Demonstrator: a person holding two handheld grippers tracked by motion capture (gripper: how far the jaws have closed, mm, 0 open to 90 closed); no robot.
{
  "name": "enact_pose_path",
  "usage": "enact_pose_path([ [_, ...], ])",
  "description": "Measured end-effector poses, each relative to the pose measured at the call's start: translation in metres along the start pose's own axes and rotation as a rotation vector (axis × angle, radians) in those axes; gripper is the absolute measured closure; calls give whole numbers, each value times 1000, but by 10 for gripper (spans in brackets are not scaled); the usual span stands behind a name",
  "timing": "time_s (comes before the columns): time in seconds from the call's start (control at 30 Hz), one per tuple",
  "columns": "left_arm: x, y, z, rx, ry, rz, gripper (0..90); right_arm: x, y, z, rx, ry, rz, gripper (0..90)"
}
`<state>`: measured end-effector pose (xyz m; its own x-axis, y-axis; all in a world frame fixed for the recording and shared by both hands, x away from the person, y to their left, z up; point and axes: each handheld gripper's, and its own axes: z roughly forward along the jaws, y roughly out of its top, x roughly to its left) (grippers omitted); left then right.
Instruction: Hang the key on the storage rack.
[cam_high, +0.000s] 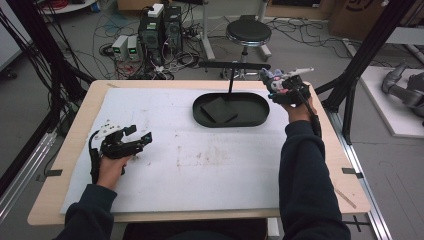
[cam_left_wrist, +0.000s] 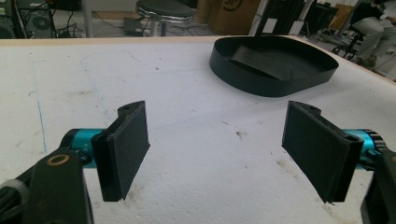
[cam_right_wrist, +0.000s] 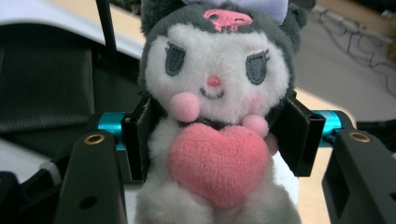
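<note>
- A plush toy (cam_right_wrist: 215, 112) is clamped between the 2 jaws of the right gripper (cam_high: 286, 86), beside the black tray (cam_high: 260, 117)
- The left gripper (cam_left_wrist: 215, 154) is held wide open, nothing gripped, above the white mat (cam_high: 165, 160)

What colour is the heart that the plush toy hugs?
Pink heart on the plush toy; clearest in the right gripper view.

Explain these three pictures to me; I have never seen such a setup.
A person at a table holds a tool in each hand. The high view looks down from above; the other two views come from cameras riding on each tool. The left hand-held gripper hovers over the white mat, its jaws wide apart and holding nothing. The right hand-held gripper clamps a plush toy with a pink heart, beside the black oval tray. A dark flat pad lies in that tray.
</note>
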<state>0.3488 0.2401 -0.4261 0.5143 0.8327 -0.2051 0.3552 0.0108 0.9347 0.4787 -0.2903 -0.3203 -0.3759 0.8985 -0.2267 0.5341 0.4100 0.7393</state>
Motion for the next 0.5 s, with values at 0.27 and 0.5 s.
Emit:
enact_pose_path([
  [0.27, 1, 0, 0, 0, 2, -1, 226, 19, -3, 27, 71, 20, -39, 402],
  [0.5, 1, 0, 0, 2, 2, -2, 226, 29, -3, 45, 41, 26, 37, 407],
])
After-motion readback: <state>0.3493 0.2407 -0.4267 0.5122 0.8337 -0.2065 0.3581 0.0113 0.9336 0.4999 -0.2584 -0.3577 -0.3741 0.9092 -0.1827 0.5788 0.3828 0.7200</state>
